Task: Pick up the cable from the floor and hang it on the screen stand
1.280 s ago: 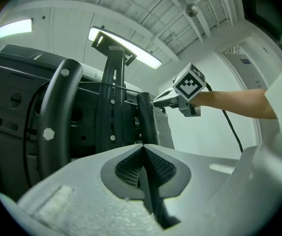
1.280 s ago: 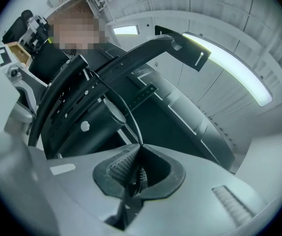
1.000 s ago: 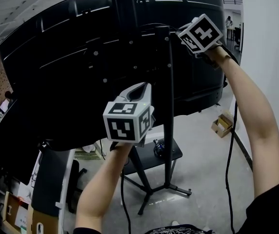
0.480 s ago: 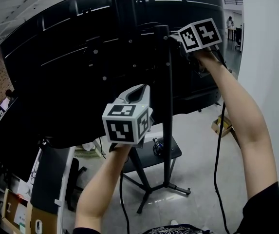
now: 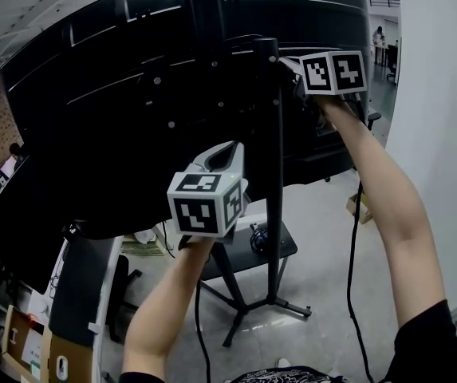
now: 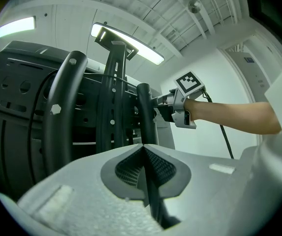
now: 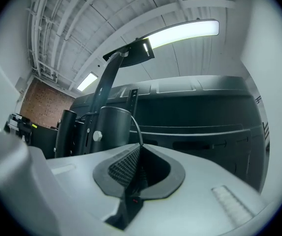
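The big black screen (image 5: 92, 118) fills the head view from behind, mounted on its stand; a thin upright pole (image 5: 274, 174) of the stand rises in front of it. My right gripper (image 5: 289, 64) is at the pole's top, shut on the thin black cable (image 7: 133, 122), which curves out of its jaws over the round pole end (image 7: 112, 127). The rest of the cable (image 5: 348, 270) hangs past my right arm to the floor. My left gripper (image 5: 228, 152) is lower, by the pole's middle, its jaws closed with a dark cable strand (image 6: 153, 200) between them.
The stand's splayed legs (image 5: 244, 317) and a black shelf (image 5: 260, 254) are on the grey floor below. A cardboard box (image 5: 356, 206) lies by the white wall (image 5: 443, 134) at right. Desks and a dark chair (image 5: 76, 294) crowd the lower left.
My right gripper has moved left to the top of the pole, and the hanging cable has swung left with it. The left gripper has stayed where it was.
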Demonstrator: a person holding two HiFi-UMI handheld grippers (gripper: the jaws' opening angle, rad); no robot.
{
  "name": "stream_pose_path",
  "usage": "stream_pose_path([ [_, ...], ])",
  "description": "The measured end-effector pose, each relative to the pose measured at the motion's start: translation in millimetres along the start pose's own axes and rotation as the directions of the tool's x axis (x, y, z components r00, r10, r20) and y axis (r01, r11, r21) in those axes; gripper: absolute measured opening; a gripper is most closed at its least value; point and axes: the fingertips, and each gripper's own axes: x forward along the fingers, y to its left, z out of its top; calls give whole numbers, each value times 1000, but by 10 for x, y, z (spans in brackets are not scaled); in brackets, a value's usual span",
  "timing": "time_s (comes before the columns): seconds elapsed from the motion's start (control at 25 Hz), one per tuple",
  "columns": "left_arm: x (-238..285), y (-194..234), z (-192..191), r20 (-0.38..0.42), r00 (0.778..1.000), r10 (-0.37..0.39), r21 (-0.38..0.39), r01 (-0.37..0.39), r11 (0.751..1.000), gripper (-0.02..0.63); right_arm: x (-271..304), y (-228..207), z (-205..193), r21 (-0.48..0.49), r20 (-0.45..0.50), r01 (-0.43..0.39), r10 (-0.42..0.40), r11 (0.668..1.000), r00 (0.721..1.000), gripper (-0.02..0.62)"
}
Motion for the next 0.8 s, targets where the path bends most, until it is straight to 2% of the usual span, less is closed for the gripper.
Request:
stream_pose_path([
  [0.12, -6, 19, -27, -5, 1000, 5, 2, -5, 1000, -2, -27, 12, 16, 2, 29, 2, -2, 1000, 1000, 22],
  [0.44, -38, 15, -34, -7, 1000, 2, 1, -2, 1000, -2, -225, 8, 43, -77, 141, 100, -88, 992, 986, 35],
  [0.8, -18, -17, -127, -20, 1000, -14, -12, 14, 1000, -2, -396, 36, -250, -75, 122, 115, -105, 990, 987, 34],
])
